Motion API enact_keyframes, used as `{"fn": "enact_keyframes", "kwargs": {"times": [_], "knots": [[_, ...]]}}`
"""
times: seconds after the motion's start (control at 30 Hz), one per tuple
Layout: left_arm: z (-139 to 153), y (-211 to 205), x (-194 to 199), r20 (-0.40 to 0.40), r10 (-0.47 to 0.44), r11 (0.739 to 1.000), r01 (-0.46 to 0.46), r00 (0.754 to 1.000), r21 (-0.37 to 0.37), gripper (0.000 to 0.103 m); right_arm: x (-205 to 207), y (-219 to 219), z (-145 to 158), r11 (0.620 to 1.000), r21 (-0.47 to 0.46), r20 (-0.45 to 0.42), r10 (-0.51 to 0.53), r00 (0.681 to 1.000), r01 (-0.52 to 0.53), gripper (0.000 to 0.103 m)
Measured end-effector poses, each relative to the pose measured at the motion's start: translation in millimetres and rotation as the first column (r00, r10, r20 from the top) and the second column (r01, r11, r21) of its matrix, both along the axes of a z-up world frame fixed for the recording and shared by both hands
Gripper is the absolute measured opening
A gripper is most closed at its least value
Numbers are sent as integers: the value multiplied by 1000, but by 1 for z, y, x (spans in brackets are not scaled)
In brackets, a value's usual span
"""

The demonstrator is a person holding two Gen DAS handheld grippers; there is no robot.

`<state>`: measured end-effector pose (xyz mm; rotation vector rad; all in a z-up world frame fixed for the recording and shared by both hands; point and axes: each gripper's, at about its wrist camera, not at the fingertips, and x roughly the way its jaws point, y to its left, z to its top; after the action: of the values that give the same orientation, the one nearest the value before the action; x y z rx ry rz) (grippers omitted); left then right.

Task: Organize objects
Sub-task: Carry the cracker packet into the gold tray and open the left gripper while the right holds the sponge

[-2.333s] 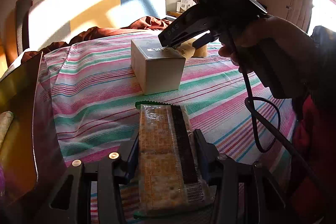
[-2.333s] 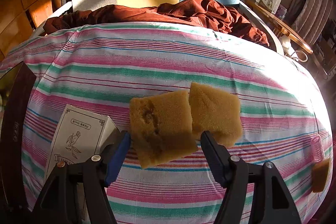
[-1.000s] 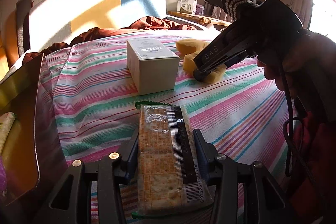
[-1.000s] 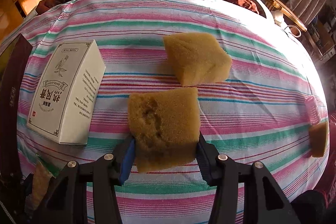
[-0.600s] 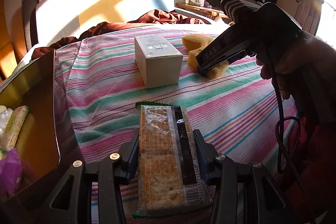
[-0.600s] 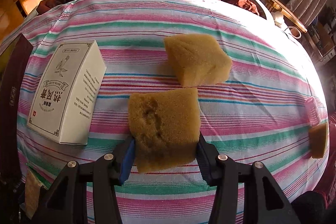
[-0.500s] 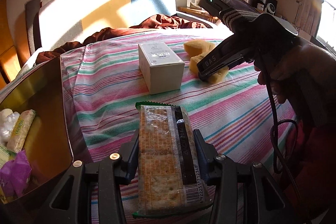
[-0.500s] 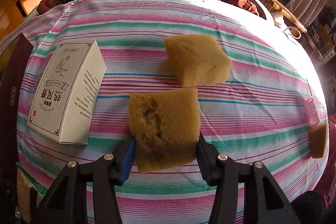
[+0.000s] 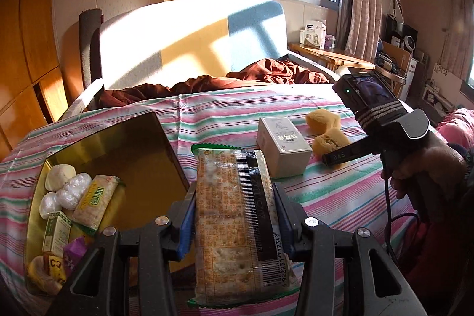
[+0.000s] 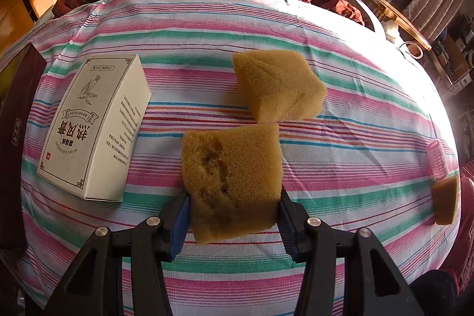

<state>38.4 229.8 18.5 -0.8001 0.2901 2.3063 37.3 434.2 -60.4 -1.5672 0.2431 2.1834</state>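
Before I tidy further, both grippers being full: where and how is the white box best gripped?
Grip the white box across its two long side faces near the middle, coming from above. It lies flat on the striped sheet, with the sponges apart from it, so both sides look free.

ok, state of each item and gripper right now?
left gripper: shut on the clear-wrapped cracker packet, held above the bed
right gripper: shut on a tan sponge block
second tan sponge block: free on the striped sheet
white printed carton: closed, lying flat
gold-lined box: open, partly filled
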Motion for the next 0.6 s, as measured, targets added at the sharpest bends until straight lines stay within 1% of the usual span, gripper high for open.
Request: {"fn": "enact_keyframes", "kwargs": {"times": [0.13,0.33,0.47,0.6], "knots": [[3,-26,-19,-6,95,995,-95,995,-13,47,-1,-3,0,1000,16,5,7,1000,-7,52],[-2,-63,-42,-6,216,976,-216,976,-39,47,0,-7,1,1000,27,7,10,1000,-10,52],[-9,-83,-55,8,276,960,-275,961,-49,47,0,-6,1,999,31,8,12,1000,-12,52],[-17,-99,-65,31,314,949,-312,949,-56,47,-2,-5,-1,999,35,11,15,1000,-15,52]]}}
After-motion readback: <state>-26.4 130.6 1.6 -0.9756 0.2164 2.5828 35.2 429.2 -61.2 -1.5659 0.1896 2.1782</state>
